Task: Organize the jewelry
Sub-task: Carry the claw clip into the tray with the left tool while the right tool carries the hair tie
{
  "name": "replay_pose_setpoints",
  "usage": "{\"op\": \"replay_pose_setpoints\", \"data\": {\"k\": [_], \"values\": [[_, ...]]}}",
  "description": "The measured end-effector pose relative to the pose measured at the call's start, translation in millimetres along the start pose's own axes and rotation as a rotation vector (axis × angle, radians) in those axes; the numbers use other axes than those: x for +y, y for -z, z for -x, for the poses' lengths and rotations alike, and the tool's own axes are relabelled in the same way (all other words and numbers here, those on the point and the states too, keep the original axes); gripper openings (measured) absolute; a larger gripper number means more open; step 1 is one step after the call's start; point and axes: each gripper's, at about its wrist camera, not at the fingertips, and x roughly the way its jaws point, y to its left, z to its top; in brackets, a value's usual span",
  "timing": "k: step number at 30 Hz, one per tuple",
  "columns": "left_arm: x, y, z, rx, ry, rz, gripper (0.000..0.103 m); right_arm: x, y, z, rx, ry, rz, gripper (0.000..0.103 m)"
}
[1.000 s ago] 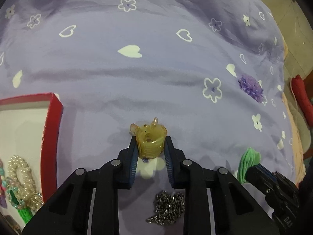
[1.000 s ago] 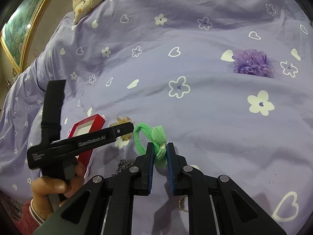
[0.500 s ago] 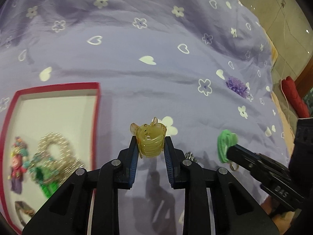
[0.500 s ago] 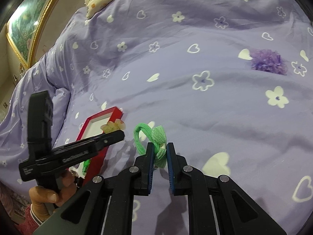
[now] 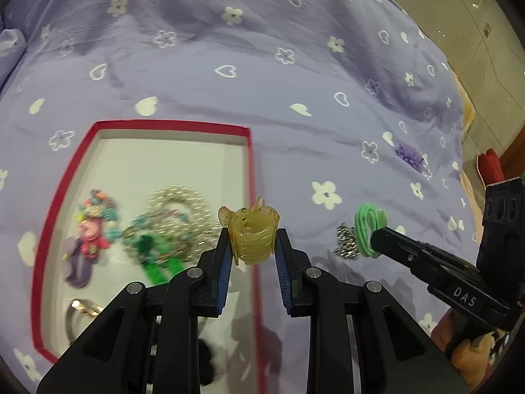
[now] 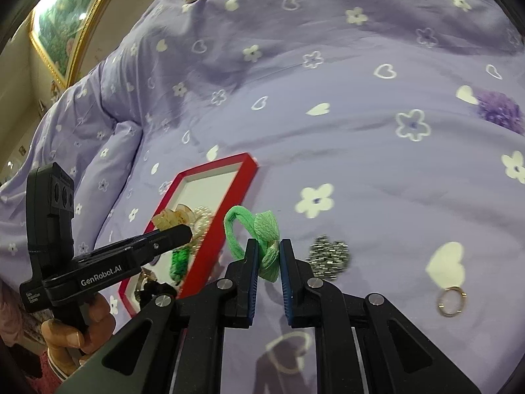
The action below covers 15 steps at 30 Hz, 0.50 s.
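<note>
My left gripper [image 5: 251, 246] is shut on a yellow hair claw clip [image 5: 251, 234] and holds it in the air above the right rim of the red box [image 5: 251, 164]. The box has a white floor and holds a pearl bracelet [image 5: 178, 203], a pink charm [image 5: 90, 234] and green beads [image 5: 154, 256]. My right gripper [image 6: 266, 252] is shut on a green hair tie [image 6: 259, 229], raised just right of the box [image 6: 226, 203]. A silver chain [image 6: 328, 256] and a gold ring [image 6: 452, 300] lie on the purple bedspread.
A purple fluffy scrunchie [image 6: 500, 110] lies far right on the bedspread [image 6: 328, 65]. A framed picture [image 6: 65, 23] hangs at the upper left. A red object [image 5: 490, 165] sits off the bed's right side. The person's hand [image 6: 70, 336] holds the left gripper's handle.
Both grippers have lifted and moved left with their items. The left gripper with the claw clip now hangs over the box's right rim; the right follows with the hair tie.
</note>
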Motion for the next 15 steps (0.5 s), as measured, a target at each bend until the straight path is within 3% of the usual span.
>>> {"op": "replay_pose_setpoints", "data": {"k": [15], "values": [[63, -5, 19, -0.025, -0.085, 0.034, 0.023, 53, -8, -41, 0.048, -0.043, 0.077, 0.012]]}}
